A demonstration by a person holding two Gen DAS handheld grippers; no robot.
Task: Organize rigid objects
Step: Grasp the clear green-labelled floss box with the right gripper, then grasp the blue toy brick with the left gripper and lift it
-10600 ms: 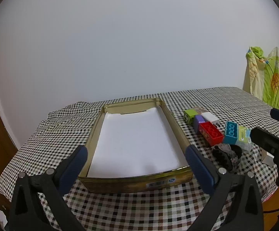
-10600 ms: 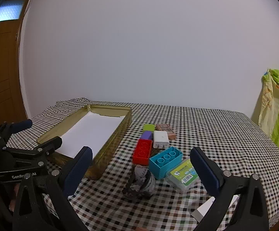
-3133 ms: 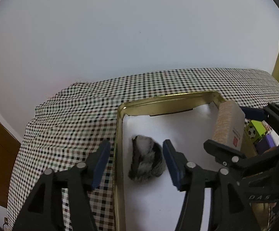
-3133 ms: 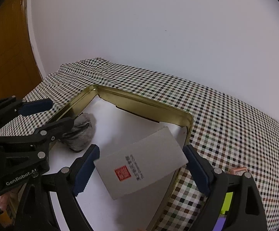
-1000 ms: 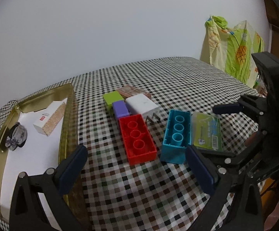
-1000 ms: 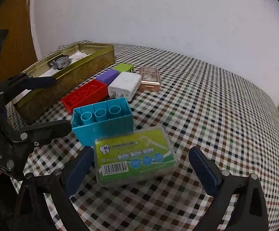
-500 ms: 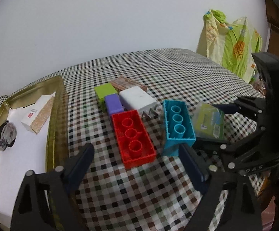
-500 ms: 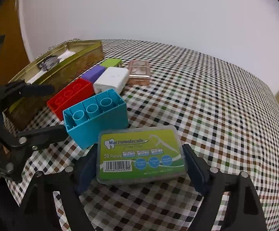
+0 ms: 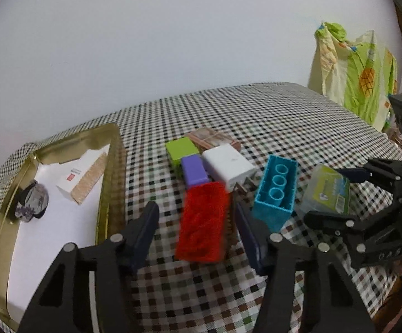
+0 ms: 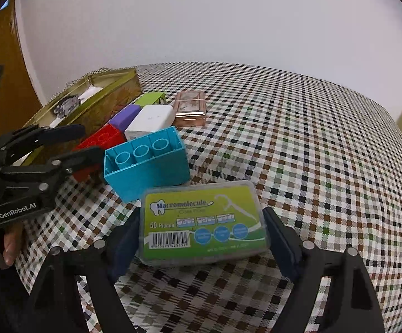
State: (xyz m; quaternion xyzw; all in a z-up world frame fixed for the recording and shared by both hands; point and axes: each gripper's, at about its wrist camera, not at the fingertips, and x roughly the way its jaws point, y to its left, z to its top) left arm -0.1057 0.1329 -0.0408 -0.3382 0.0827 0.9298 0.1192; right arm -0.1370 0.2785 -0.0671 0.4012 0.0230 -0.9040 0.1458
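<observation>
On the checked tablecloth lies a red brick (image 9: 203, 222), blurred, between the fingers of my left gripper (image 9: 195, 211). Those jaws are closing; a gap still shows on the brick's left side. The same gripper (image 10: 87, 140) straddles the red brick (image 10: 103, 136) in the right wrist view. My right gripper (image 10: 203, 219) is shut on a green-labelled floss pick box (image 10: 203, 238), a pad against each short end. From the left wrist, that box (image 9: 326, 191) sits in the right gripper (image 9: 326, 194).
A teal brick (image 9: 276, 191) stands between the red brick and the floss box. Behind are a white charger (image 9: 226, 163), purple block (image 9: 194, 170), green block (image 9: 180, 148) and copper tin (image 9: 212, 140). The gold tray (image 9: 109, 172) at left holds a white box (image 9: 81, 177) and grey bundle (image 9: 31, 202).
My left gripper's fingers have drawn in from wide apart to close around the red brick. The right gripper closed onto the floss box and has rolled slightly.
</observation>
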